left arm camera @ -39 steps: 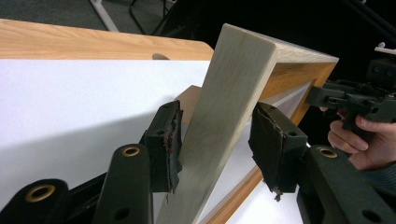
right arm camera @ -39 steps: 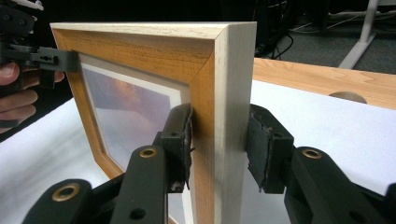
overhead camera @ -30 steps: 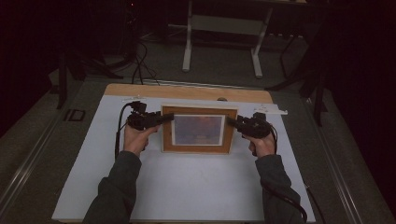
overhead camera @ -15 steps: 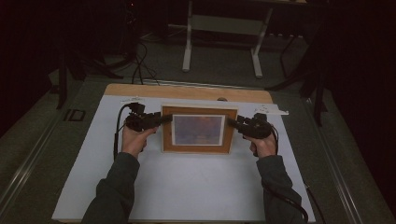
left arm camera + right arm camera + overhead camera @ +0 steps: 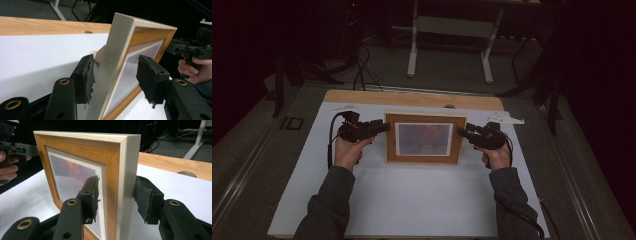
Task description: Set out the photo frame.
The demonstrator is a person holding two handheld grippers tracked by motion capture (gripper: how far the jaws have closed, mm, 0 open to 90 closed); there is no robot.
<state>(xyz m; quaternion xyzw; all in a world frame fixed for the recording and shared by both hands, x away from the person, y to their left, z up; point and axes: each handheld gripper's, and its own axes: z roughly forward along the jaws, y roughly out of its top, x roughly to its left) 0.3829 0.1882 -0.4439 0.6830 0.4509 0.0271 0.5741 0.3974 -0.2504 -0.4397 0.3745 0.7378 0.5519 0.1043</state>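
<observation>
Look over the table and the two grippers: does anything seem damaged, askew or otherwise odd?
Yes. The pads on both grippers are frayed and ragged at their edges. The picture frame stands upright on the table and leans a little in the left gripper view. Nothing else stands out.

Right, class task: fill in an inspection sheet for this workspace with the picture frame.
Surface: white sheet over a wooden table.
Job's things: picture frame standing upright mid-sheet.
Clutter: small white scrap near the far right corner.
Grippers: left gripper open astride the frame's left edge; right gripper astride its right edge, jaws just been opening.
Cables: black cable trailing from the left gripper.
Surroundings: dark room, white desk legs, floor cables.
</observation>
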